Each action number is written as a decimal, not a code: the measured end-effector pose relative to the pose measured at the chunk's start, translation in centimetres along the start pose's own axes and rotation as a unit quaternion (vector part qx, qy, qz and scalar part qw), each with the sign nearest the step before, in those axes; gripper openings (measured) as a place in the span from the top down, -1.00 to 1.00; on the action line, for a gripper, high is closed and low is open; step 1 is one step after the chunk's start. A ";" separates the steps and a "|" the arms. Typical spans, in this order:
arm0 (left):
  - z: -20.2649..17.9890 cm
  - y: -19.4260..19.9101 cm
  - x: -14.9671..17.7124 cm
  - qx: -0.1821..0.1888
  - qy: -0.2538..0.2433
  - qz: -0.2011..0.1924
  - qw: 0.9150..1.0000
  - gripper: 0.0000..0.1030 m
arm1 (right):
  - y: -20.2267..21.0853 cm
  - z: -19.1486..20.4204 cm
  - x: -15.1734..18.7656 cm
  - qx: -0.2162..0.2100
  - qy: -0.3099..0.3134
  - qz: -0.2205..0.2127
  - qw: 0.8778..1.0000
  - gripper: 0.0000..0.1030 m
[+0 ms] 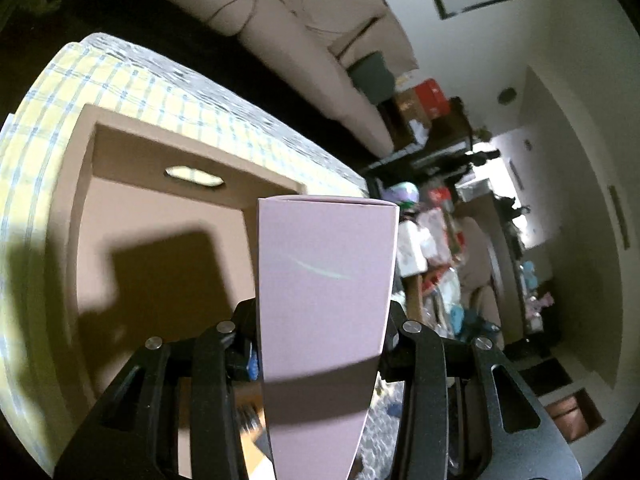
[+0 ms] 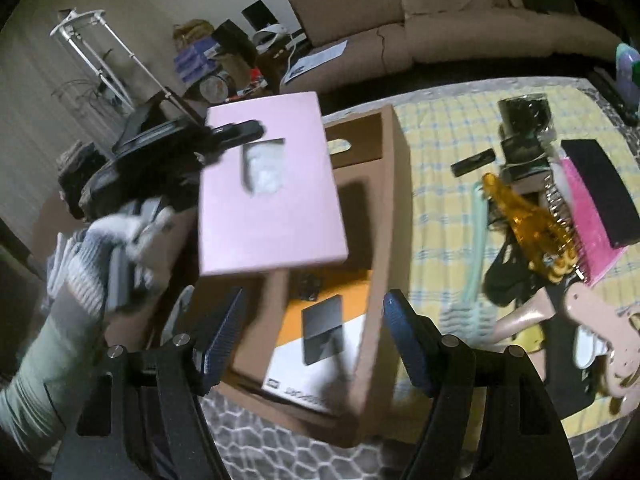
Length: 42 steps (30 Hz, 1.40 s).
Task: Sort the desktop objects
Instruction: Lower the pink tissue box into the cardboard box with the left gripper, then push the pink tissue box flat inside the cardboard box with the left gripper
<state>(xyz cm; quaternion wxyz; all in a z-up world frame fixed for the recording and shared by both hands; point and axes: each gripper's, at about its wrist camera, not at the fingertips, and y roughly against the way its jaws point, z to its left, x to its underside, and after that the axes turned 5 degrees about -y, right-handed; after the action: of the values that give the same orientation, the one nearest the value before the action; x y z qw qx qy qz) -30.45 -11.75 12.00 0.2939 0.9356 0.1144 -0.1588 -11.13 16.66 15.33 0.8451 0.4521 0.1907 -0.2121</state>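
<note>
My left gripper (image 1: 320,314) is shut on a pink tissue box (image 1: 324,272), which it holds slightly tilted in the air over the open brown cardboard box (image 1: 180,148). In the right wrist view the pink tissue box (image 2: 272,208) hangs over the cardboard box (image 2: 386,216), the left gripper (image 2: 240,132) clamps it, and a gloved hand (image 2: 100,256) carries that gripper. An orange-and-white carton (image 2: 352,292) lies inside the cardboard box. My right gripper (image 2: 313,300) stands open above the box's near corner, with nothing between its blue pads (image 2: 224,332).
On the yellow checked tablecloth (image 2: 440,140) to the right lie an amber hair claw (image 2: 528,224), a pink brush (image 2: 588,220), a mint comb (image 2: 476,248), a black stick (image 2: 474,162), a dark bottle (image 2: 524,116) and a pink guitar-shaped item (image 2: 612,320). A brown sofa (image 2: 440,12) stands behind.
</note>
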 end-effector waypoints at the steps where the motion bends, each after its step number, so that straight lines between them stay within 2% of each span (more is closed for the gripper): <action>1: 0.6 -0.9 -0.7 -0.002 0.003 0.000 1.000 0.26 | -0.1 -0.2 -0.1 0.001 0.001 -0.001 1.000 -0.44; 6: 2.8 -5.0 -2.1 -0.016 0.004 0.034 0.999 0.27 | -0.5 -1.5 -0.6 0.002 0.006 0.000 1.000 -0.44; 9: 3.8 -6.8 -1.8 -0.035 -0.002 0.059 0.998 0.27 | -1.0 -2.1 -0.9 -0.004 0.005 0.004 1.000 -0.44; 12: 4.8 -7.6 -1.3 -0.051 0.009 0.062 0.997 0.26 | -1.4 -2.3 -1.1 -0.004 0.010 0.005 1.000 -0.44; 13: 5.1 -8.0 -1.2 -0.066 0.009 0.068 0.995 0.24 | -1.7 -2.4 -1.0 0.000 0.014 0.007 1.000 -0.44; 14: 5.4 -8.5 -1.0 -0.088 0.007 0.076 0.993 0.15 | -1.9 -2.4 -1.0 0.003 0.016 0.008 1.000 -0.44; 15: 5.5 -8.8 -0.7 -0.115 0.004 0.083 0.990 -0.06 | -2.1 -2.5 -0.9 0.006 0.016 0.010 1.000 -0.44; 16: 5.7 -9.2 -0.4 -0.130 0.001 0.088 0.988 -0.19 | -2.3 -2.6 -0.9 0.005 0.015 0.012 1.000 -0.44; 17: 5.7 -9.3 -0.2 -0.139 0.001 0.089 0.986 -0.49 | -2.4 -2.6 -0.8 0.004 0.014 0.014 1.000 -0.44; 18: 5.7 -9.1 0.0 -0.146 0.003 0.086 0.985 -0.68 | -2.5 -2.6 -0.7 0.005 0.013 0.015 1.000 -0.44; 22: 4.5 -7.5 1.1 -0.148 0.006 0.068 0.987 -0.83 | -2.6 -2.5 -0.4 0.003 0.014 0.017 1.000 -0.44; 25: 2.4 -6.6 2.3 -0.163 -0.045 0.076 0.983 -0.91 | -2.5 -1.9 -0.1 0.004 0.022 0.016 1.000 -0.44; 28: 0.4 -5.9 3.6 -0.185 -0.093 0.093 0.974 -0.92 | -2.4 -1.5 0.1 0.005 0.026 0.015 1.000 -0.44; 32: -1.9 -5.0 5.2 -0.217 -0.161 0.096 0.958 -0.92 | -2.2 -1.1 0.4 -0.001 0.024 0.014 1.000 -0.44; 34: -2.8 -5.1 5.8 -0.211 -0.175 0.128 0.953 -0.91 | -2.0 -0.8 0.7 -0.001 0.027 0.014 1.000 -0.44; 35: -3.4 -5.4 6.4 -0.212 -0.191 0.144 0.947 -0.88 | -1.9 -0.7 0.7 -0.001 0.028 0.014 1.000 -0.44; 36: -4.0 -5.4 7.0 -0.228 -0.218 0.161 0.935 -0.73 | -1.8 -0.7 0.9 0.000 0.028 0.014 0.999 -0.44; 37: -4.7 -5.8 7.6 -0.249 -0.249 0.181 0.918 -0.65 | -1.7 -0.6 1.0 0.000 0.029 0.015 0.999 -0.44; 38: -4.9 -6.0 8.1 -0.263 -0.269 0.197 0.905 -0.51 | -1.6 -0.7 1.1 0.001 0.029 0.015 0.999 -0.44; 39: -5.0 -6.3 8.6 -0.273 -0.283 0.215 0.894 -0.47 | -1.6 -0.6 1.2 0.002 0.029 0.015 0.999 -0.44; 42: -5.4 -7.2 9.5 -0.287 -0.304 0.255 0.872 -0.49 | -1.6 -0.7 1.5 -0.001 0.025 0.014 1.000 -0.44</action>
<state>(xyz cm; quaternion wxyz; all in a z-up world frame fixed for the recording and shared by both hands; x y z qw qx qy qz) -22.64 -1.73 9.02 0.5997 0.7127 -0.1827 -0.3147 -10.82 16.18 13.17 0.8433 0.4593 0.2060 -0.1883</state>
